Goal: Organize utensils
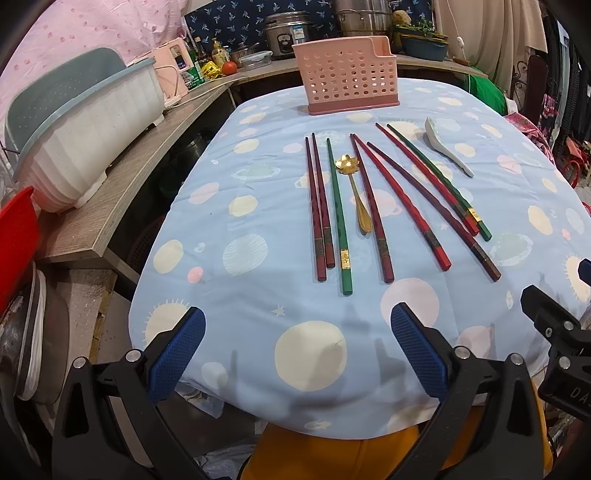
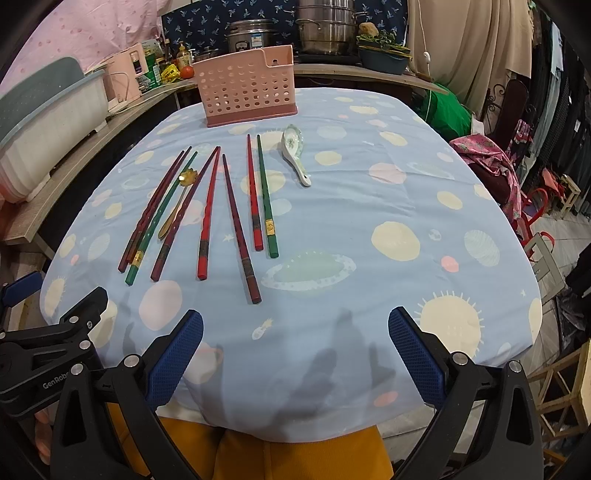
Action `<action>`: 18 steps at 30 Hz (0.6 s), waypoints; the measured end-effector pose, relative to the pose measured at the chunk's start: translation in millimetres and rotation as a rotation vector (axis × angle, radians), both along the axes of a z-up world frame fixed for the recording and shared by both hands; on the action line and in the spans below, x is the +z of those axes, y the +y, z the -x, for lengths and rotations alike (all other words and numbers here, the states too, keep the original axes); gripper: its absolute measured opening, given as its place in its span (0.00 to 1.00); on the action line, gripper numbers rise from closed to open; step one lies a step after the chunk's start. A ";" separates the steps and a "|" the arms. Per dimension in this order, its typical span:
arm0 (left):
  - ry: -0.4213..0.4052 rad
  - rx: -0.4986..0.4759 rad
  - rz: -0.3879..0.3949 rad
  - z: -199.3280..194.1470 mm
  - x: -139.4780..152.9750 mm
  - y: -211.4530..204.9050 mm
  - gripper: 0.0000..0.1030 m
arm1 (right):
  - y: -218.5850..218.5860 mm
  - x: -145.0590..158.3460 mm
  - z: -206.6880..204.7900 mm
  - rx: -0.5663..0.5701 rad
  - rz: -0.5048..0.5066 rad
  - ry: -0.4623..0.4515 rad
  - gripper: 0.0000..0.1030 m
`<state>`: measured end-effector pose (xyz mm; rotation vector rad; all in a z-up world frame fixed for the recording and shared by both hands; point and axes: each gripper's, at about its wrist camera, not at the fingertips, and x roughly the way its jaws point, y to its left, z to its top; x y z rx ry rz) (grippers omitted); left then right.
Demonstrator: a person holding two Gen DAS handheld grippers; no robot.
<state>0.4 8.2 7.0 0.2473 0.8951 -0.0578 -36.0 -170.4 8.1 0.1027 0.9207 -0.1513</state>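
Several red, dark red and green chopsticks (image 1: 382,206) lie side by side on the blue patterned tablecloth (image 1: 258,206); they also show in the right wrist view (image 2: 236,218). A gold flower-bowl spoon (image 1: 356,195) (image 2: 177,205) lies among them. A white ceramic soup spoon (image 1: 445,146) (image 2: 295,153) lies to their right. A pink perforated utensil holder (image 1: 345,75) (image 2: 245,85) stands upright at the table's far side. My left gripper (image 1: 297,354) and right gripper (image 2: 295,354) are both open and empty, above the near table edge.
A white and blue dish rack (image 1: 85,136) sits on a wooden counter (image 1: 122,192) to the left. Pots, bottles and a rice cooker (image 1: 288,35) stand behind the table. Clothes and stools (image 2: 546,258) crowd the right side. The right gripper's body (image 1: 554,332) shows at the left view's right edge.
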 end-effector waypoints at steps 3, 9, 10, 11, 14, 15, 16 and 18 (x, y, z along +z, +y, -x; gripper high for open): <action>0.001 0.003 0.001 -0.3 -0.9 1.3 0.93 | -0.2 0.1 -0.1 0.000 0.000 0.000 0.93; 0.001 0.004 0.000 -0.5 -1.3 2.0 0.93 | -1.5 -0.4 0.2 0.000 -0.001 0.000 0.93; 0.001 0.004 0.000 -0.6 -1.5 2.9 0.93 | -1.5 -0.3 0.1 0.000 -0.002 0.000 0.93; 0.001 0.004 0.000 -0.5 -1.3 2.0 0.93 | -1.5 -0.4 0.1 0.000 -0.002 0.000 0.93; 0.002 0.005 0.000 -0.5 -1.3 2.0 0.93 | -1.5 -0.3 0.1 0.000 -0.002 0.001 0.93; 0.002 0.005 0.001 -0.5 -1.4 2.7 0.93 | -1.5 -0.3 0.1 0.000 -0.002 0.001 0.93; 0.001 0.004 0.001 -0.4 -1.3 2.2 0.93 | -1.5 -0.3 0.1 0.000 -0.002 0.000 0.93; 0.002 0.004 0.000 -0.4 -1.3 1.9 0.93 | -1.5 -0.2 0.1 0.000 -0.002 0.001 0.93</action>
